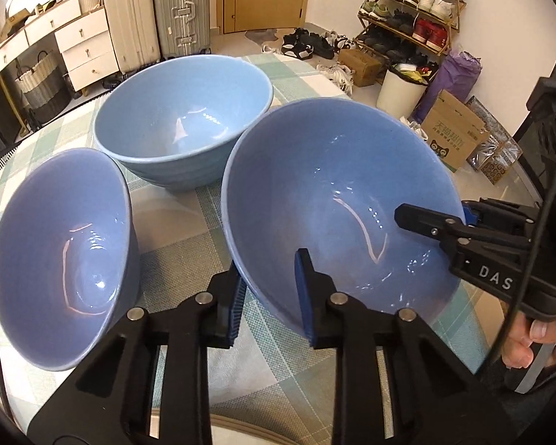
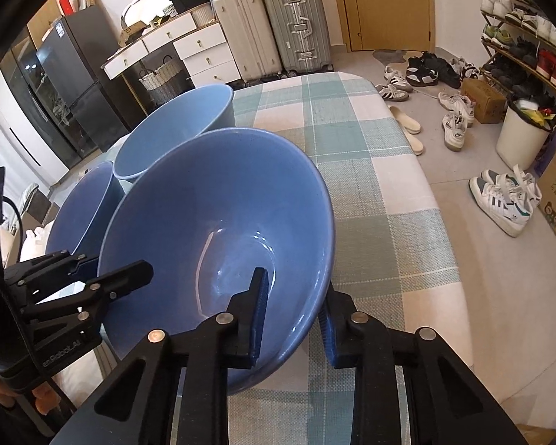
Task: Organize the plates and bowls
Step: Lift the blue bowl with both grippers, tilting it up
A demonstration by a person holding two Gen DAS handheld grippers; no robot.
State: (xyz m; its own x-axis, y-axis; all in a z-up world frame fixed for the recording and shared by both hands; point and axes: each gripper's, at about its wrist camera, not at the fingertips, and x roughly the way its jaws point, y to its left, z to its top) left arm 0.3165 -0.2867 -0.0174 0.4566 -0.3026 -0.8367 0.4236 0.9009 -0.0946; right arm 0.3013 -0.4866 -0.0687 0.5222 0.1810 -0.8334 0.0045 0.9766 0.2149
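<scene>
Bowl (image 1: 337, 200) nearest both grippers, on the checked cloth (image 1: 181, 252), right of the two other bowls. Left gripper (image 1: 270, 296) pinches its near rim, right gripper (image 2: 293, 319) the opposite rim; it probably tilts, lift unclear.

There are three blue bowls: a near bowl (image 1: 337, 200), a far bowl (image 1: 183, 111) and a small bowl (image 1: 61, 256). There are two suitcases, one white (image 1: 129, 18) and one grey (image 1: 181, 7), and one white bin (image 1: 398, 92)
</scene>
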